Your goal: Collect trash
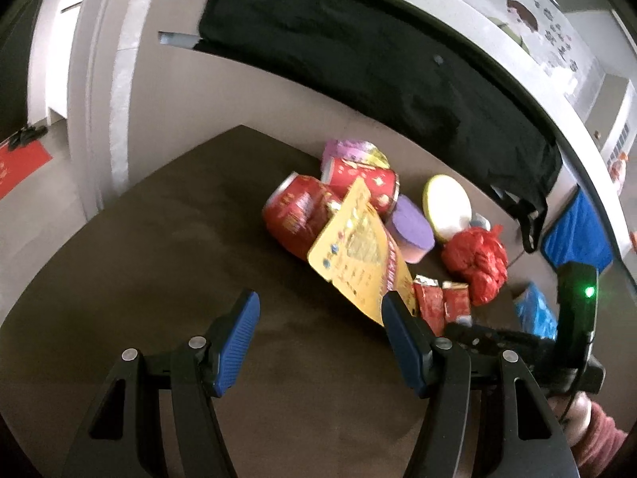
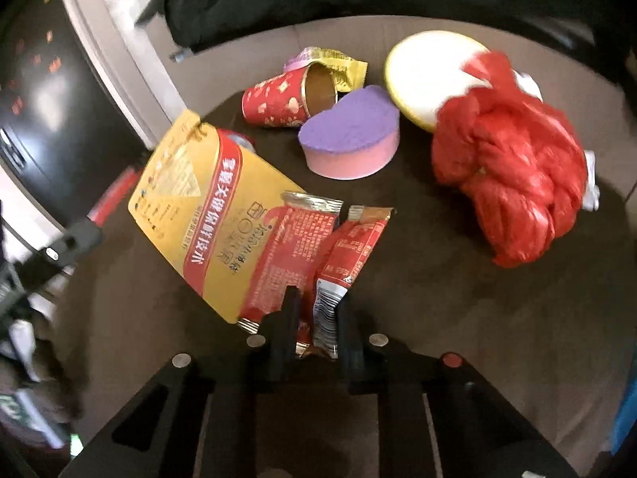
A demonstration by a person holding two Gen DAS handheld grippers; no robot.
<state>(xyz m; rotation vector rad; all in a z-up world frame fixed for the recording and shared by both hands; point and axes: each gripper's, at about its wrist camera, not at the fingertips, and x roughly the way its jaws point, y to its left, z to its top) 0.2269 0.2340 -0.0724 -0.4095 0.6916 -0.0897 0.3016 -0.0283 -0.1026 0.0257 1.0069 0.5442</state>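
Your right hand-held gripper (image 2: 316,318) is clamped on the lower ends of two red sachets (image 2: 318,251) and a yellow pouch (image 2: 191,199), held just above the dark desk (image 2: 418,318); your left hand-held gripper (image 1: 318,342) is spread wide and carries nothing. These wrappers look light, limp and slick, so pinch them deep across their sealed edges. The red mesh bag (image 2: 513,167) appears soft; take it at a bunched fold.

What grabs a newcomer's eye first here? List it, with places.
The right gripper is shut on two red sachets and a yellow card, lifted over the dark table. To their right lies a crumpled red bag; behind sit a purple sponge and a tipped red cup. The left gripper is open, holding nothing.
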